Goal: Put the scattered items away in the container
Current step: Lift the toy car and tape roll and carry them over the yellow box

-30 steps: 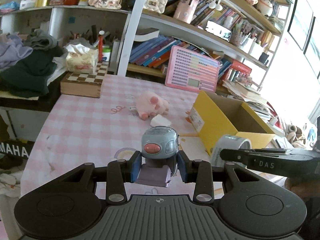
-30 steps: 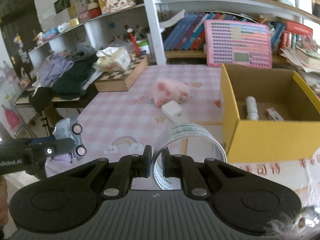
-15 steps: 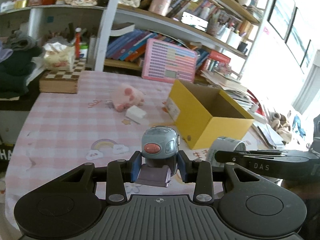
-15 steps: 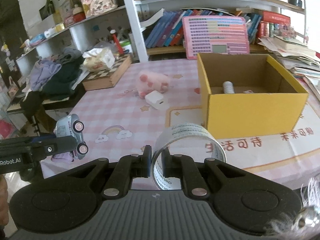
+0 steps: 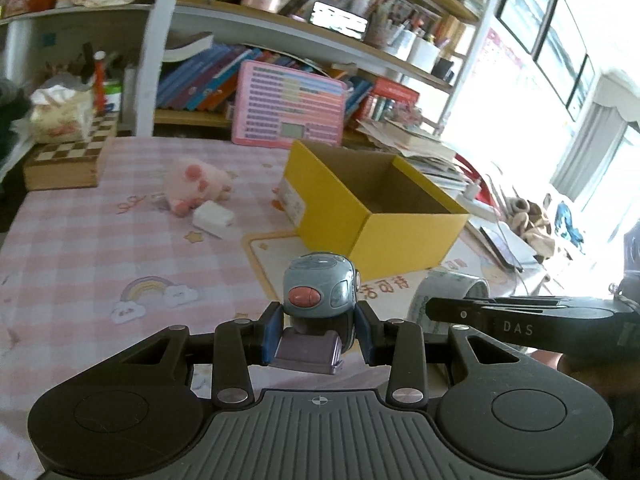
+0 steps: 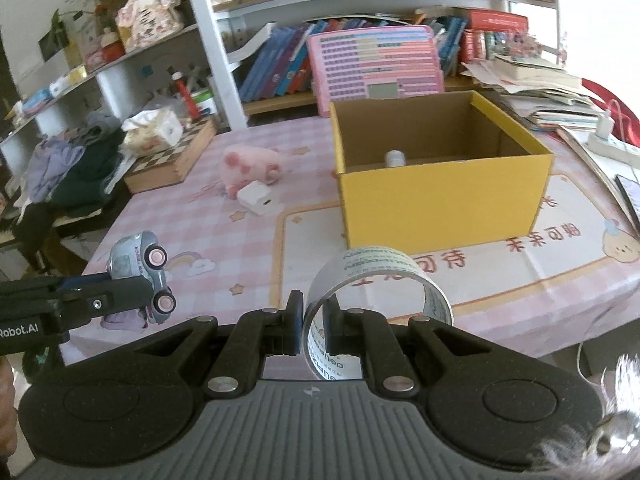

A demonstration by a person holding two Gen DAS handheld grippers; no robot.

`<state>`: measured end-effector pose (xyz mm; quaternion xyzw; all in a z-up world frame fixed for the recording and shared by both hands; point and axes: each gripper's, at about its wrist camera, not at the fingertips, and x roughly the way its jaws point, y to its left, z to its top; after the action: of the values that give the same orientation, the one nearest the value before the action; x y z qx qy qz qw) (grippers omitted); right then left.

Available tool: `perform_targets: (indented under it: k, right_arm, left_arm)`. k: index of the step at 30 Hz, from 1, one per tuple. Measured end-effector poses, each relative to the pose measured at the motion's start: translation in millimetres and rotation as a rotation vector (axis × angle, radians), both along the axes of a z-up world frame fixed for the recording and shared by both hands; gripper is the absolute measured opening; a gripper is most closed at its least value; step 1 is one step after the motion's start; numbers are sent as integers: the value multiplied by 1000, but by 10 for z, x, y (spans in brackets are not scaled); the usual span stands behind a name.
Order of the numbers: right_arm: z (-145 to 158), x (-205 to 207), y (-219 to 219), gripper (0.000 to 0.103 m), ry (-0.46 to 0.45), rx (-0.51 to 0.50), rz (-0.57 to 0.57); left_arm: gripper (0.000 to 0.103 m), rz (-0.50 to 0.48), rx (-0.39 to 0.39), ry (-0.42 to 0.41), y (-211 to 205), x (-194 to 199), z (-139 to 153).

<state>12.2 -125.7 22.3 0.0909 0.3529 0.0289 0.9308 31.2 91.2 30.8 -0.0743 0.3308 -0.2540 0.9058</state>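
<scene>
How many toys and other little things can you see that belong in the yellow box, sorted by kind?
Toy cars: 1, the toy car held in the left gripper
Tape rolls: 1, the tape roll held in the right gripper
Plush pigs: 1, the plush pig
White chargers: 1, the white charger
Small bottles already in the yellow box: 1, the small bottle
Total: 5

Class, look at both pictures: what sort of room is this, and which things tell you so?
Most likely a child's study or playroom at home: crowded bookshelves behind a table under a pink checked cartoon cloth, with a pink plush toy and a chessboard box on it.
</scene>
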Motion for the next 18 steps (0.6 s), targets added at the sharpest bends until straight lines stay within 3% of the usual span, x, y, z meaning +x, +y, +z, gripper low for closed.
perform_targets:
  k: [18]
  right_arm:
    - [7, 24, -704, 10, 9, 7, -113]
  left_arm:
    - [37, -132, 12, 5, -727, 294, -14]
